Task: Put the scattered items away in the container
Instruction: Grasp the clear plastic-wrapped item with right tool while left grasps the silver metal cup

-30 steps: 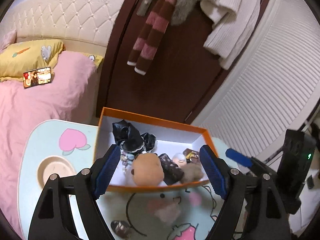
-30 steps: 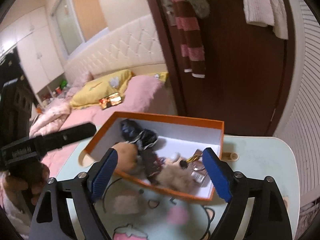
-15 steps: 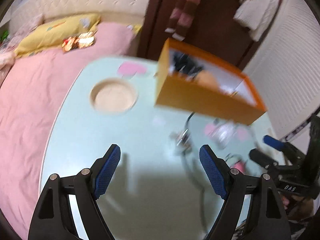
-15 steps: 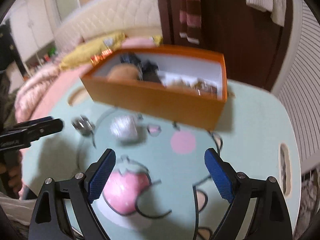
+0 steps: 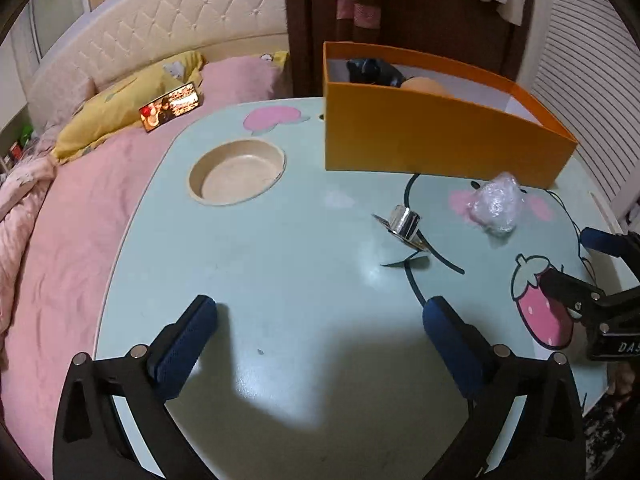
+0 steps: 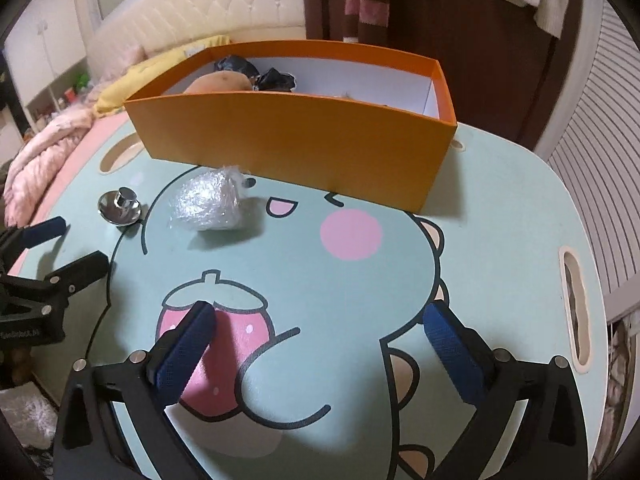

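Claws, my left claw (image 5: 320,320) and right claw (image 6: 318,326), are opening, empty, because wrapped bundle (image 6: 208,204) and metal knob (image 6: 120,204) lie outside orange box (image 6: 296,148).

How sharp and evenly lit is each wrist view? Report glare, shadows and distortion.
Left wrist view: sharp, a broad dark shadow on the table near the left gripper, glare beside it; the orange box bows with fisheye curvature. Right wrist view: also sharp, the plastic-wrapped bundle and metal knob glint, corners vignetted black.
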{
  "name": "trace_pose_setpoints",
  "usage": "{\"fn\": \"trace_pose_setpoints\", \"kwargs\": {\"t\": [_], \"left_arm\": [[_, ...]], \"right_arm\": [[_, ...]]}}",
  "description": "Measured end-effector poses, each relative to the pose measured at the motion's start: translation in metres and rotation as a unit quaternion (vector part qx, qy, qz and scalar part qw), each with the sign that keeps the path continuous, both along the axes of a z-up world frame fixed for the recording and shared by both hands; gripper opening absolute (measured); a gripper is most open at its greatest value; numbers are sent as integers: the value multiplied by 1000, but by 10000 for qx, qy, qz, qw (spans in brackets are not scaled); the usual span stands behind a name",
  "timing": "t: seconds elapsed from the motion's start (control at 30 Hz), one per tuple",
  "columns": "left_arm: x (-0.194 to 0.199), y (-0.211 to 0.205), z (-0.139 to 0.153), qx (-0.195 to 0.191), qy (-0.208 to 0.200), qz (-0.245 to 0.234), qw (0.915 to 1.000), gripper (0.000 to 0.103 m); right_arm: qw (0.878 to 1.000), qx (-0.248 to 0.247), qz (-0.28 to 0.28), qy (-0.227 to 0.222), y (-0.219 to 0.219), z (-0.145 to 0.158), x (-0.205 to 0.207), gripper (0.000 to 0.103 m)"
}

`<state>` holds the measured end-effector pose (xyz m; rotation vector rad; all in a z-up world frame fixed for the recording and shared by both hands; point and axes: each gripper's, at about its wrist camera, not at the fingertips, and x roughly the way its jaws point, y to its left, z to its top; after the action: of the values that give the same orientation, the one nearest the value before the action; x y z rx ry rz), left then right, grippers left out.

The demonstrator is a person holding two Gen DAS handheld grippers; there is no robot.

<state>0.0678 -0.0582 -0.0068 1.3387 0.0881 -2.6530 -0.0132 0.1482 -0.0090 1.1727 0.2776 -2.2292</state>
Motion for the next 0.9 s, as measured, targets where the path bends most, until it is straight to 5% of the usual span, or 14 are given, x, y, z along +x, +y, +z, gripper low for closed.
{"fn": "trace_pose_setpoints", "kwargs": {"t": [0.43, 0.6, 0.9], "left_arm": [[-7, -4, 0, 1, -69, 27, 10000, 103], [-19, -3, 2, 130, -507, 99, 9986, 103], [-33, 8, 14, 363, 35, -230, 9991, 100]], "right_arm": [[9999, -65, 76, 64, 1, -2, -3, 103], [9999, -43, 94, 43, 4, -3, -1, 103], [9999, -41, 96, 44, 3, -3, -1, 103]]}}
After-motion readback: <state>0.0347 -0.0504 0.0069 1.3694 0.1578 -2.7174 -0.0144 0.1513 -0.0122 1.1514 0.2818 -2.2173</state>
